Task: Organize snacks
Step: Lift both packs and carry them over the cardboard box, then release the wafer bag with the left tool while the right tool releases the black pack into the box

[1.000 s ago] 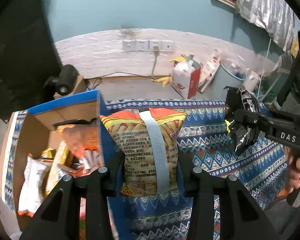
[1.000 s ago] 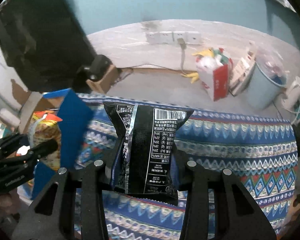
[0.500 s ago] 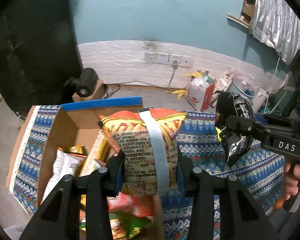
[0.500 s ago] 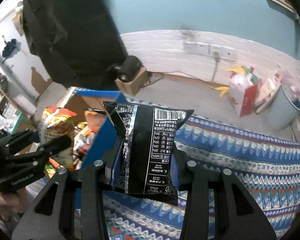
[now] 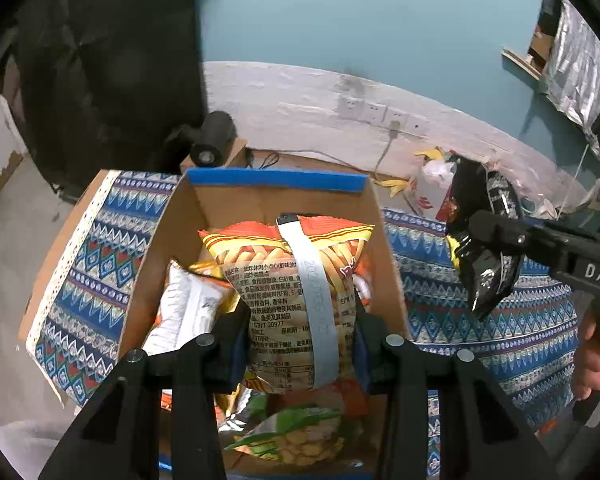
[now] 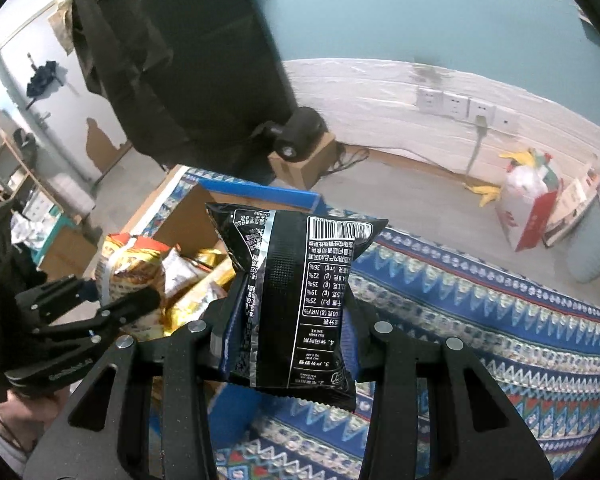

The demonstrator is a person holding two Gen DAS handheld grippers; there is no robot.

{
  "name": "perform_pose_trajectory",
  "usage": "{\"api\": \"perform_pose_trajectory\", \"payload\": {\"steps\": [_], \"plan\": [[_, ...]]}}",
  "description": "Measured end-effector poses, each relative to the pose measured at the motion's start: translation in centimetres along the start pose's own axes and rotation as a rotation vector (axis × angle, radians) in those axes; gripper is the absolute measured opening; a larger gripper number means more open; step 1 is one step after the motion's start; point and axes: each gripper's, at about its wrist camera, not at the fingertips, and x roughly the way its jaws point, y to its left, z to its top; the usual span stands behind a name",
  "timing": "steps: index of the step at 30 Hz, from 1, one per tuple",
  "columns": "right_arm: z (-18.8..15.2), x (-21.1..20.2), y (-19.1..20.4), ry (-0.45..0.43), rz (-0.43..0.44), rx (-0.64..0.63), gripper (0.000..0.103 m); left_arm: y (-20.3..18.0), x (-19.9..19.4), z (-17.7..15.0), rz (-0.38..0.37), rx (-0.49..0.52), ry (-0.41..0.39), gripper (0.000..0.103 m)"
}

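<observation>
Patterned cloth point(image 6: 500, 320) under box point(image 5: 276, 180); left tongs point(image 5: 296, 320) pinch orange bag point(image 5: 288, 280), right tongs point(image 6: 288, 320) black bag point(image 6: 296, 280).

Left gripper point(image 5: 298, 334) tilts steeply downward, its jaws clamped on an orange packet point(image 5: 288, 280); right gripper point(image 6: 288, 328) tilts likewise beside it, pinching a black packet point(image 6: 296, 292)

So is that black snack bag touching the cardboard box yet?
Apart. In the left wrist view the black snack bag hangs in the right gripper over the patterned cloth, clear of the cardboard box.
</observation>
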Motion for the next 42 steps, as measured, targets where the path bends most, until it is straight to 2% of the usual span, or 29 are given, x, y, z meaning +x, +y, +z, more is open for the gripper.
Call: {"api": "perform_pose_trajectory", "payload": {"steps": [10,13,15,17,34,36,38,40,42], "plan": [[0.7,2.3,3.5,0.03,0.036,-0.041,0.04,2.8,0.7,-0.4,0.034,-0.049,0.022,0.043],[0.8,3.1,4.2,0.043,0.041,-0.053,0.04,3.6,0.9,-0.3,0.033,-0.063,0.042,0.053],[0.9,3.7,4.7,0.051,0.044,-0.059,0.04,4.2,0.8,-0.2,0.044,-0.077,0.037,0.066],[1.1,4.2,5.2,0.058,0.051,-0.061,0.04,4.6,0.2,-0.1,0.062,-0.083,0.022,0.07],[2.7,8.8,8.2,0.119,0.126,-0.085,0.042,7.7,-3.2,-0.2,0.117,-0.126,-0.04,0.079],[2.8,8.4,7.9,0.113,0.138,-0.073,0.059,7.6,-3.4,-0.1,0.12,-0.121,-0.044,0.08],[2.9,7.7,7.9,0.092,0.123,-0.068,0.064,7.4,-3.8,-0.1,0.122,-0.116,-0.051,0.081],[2.9,6.6,7.6,0.075,0.11,-0.066,0.065,7.1,-4.1,-0.1,0.126,-0.111,-0.06,0.083],[2.6,5.1,7.4,0.05,0.085,-0.07,0.071,6.8,-4.6,-0.1,0.126,-0.102,-0.072,0.085]]}}
